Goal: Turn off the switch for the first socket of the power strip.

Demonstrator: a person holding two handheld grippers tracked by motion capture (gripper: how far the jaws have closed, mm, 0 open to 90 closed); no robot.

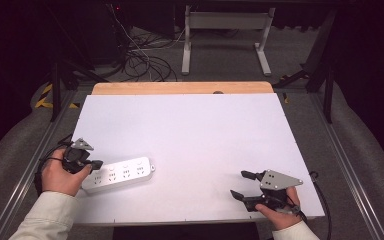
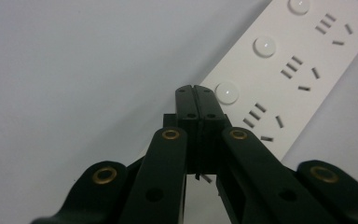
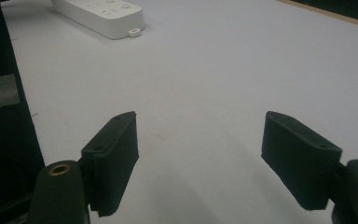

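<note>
A white power strip (image 1: 121, 173) with several sockets and round buttons lies on the white table top (image 1: 195, 135) near its front left. My left gripper (image 1: 96, 164) is shut, with nothing between its jaws, and its tip sits over the strip's left end. In the left gripper view the joined tips (image 2: 196, 89) hover beside a round button (image 2: 227, 92) of the power strip (image 2: 303, 70). My right gripper (image 1: 242, 185) stands open above bare table at the front right. Its pads (image 3: 114, 149) are wide apart, and the power strip (image 3: 102, 14) lies far off at the top left.
A wooden strip (image 1: 182, 88) edges the table's far side. Beyond it are a white desk frame (image 1: 225, 35) and loose cables (image 1: 145, 60) on the floor. Metal rails (image 1: 345, 155) run along both sides of the table.
</note>
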